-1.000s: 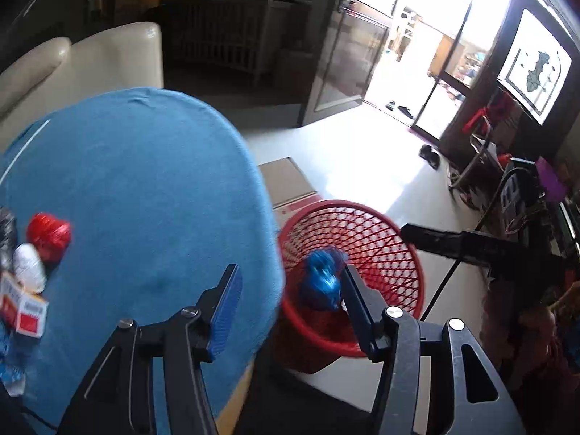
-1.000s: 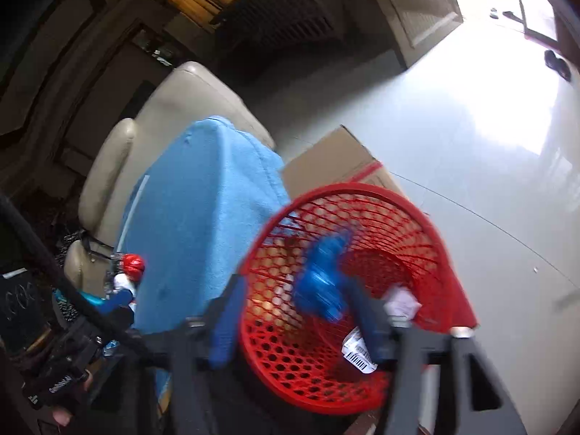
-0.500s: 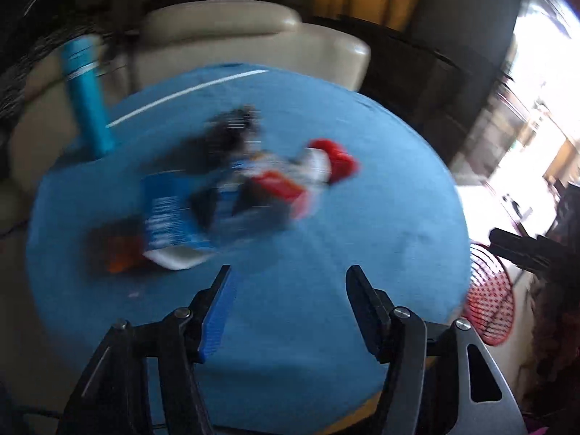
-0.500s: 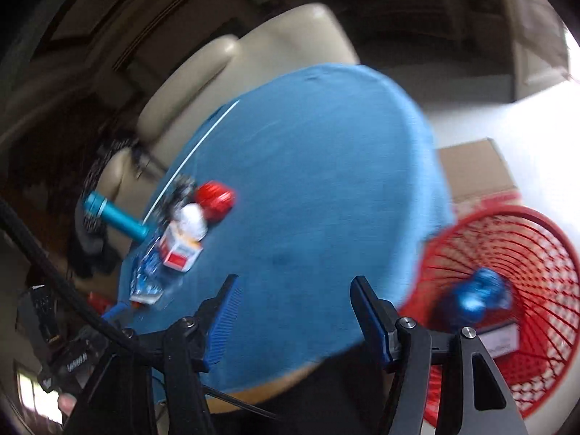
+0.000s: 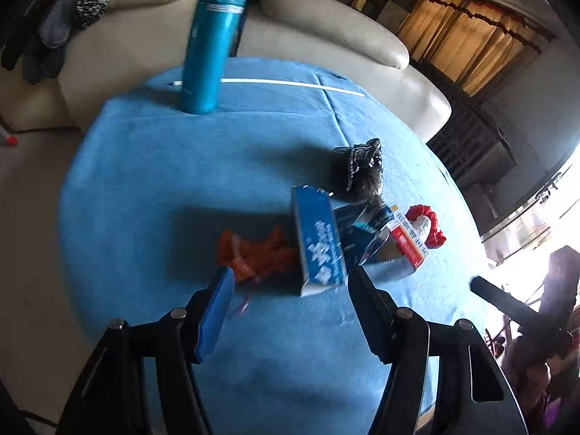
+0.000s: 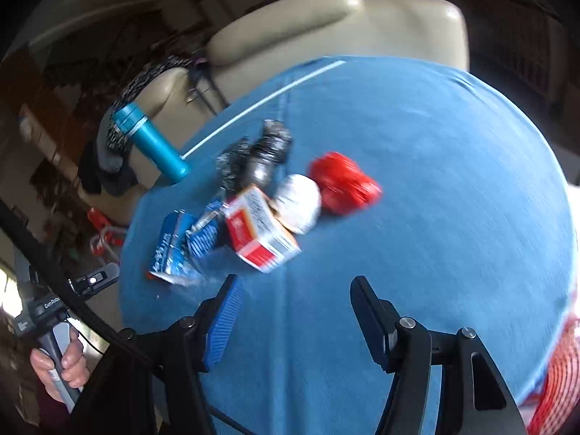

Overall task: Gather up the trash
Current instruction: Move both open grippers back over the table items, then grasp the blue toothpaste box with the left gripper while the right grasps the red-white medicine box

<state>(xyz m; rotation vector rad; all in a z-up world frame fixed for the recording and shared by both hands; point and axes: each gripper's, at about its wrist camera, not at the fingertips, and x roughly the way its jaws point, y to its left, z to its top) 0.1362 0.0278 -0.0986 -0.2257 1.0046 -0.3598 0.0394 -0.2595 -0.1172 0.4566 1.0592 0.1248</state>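
Both grippers hover with jaws released and empty over the round blue-clothed bench [image 5: 145, 166]. Next pick looks likely: left gripper [image 5: 288, 286] closing on the blue cardboard carton [image 5: 319, 243] at twelve o'clock.

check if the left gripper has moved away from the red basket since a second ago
Yes. The left gripper swung from over the basket back above the blue tablecloth, now facing the blue box; its empty jaws have just been opening.

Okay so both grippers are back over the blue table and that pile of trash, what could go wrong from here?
1. The trash is bunched: the blue carton leans on the orange wrapper and the red-and-white box, so a grab may drag neighbours.
2. The teal bottle stands upright behind the pile; a wide sweep might topple it.
3. The red foil ball could roll off if nudged.
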